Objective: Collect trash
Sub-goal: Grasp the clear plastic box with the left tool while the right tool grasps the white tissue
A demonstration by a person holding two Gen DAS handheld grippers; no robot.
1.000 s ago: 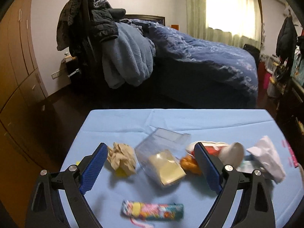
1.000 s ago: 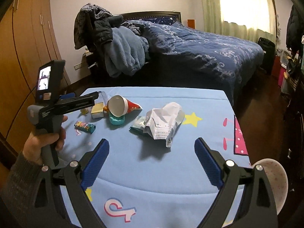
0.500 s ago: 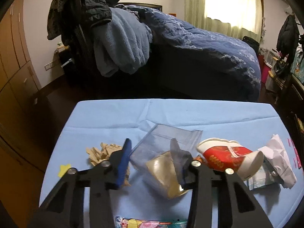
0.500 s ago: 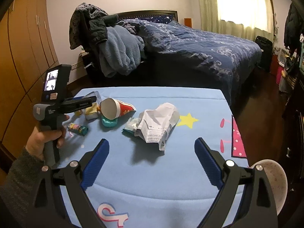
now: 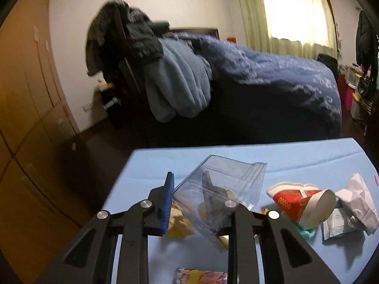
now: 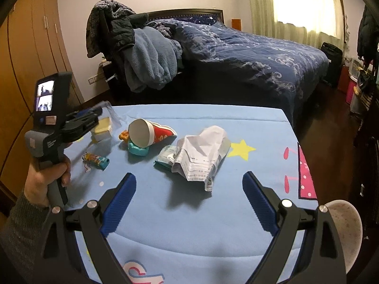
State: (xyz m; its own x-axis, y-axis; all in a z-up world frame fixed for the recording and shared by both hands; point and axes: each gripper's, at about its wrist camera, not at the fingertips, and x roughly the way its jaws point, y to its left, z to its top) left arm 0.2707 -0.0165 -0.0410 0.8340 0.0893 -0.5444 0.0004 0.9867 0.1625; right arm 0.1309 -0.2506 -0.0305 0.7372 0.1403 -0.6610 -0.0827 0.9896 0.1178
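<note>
Left tongs (image 5: 189, 196) closing on clear plastic bag (image 5: 227, 184) at worktop (image 6: 248, 120) ten o'clock, far pad blurred behind film, contents indistinct. Right tongs (image 6: 189, 196) wide, empty. Candy wrapper (image 5: 201, 276) cut off at six o'clock.

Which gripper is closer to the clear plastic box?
Left. The left gripper is closing its jaws around the clear plastic box; the right gripper hovers open, well away above the blue cloth.

On the table (image 6: 260, 123): 1 clear bag (image 5: 227, 184), 1 cup (image 6: 151, 133), 1 candy wrapper (image 6: 96, 161), 1 white pouch (image 6: 201, 156), 2 grippers (image 6: 189, 198).
</note>
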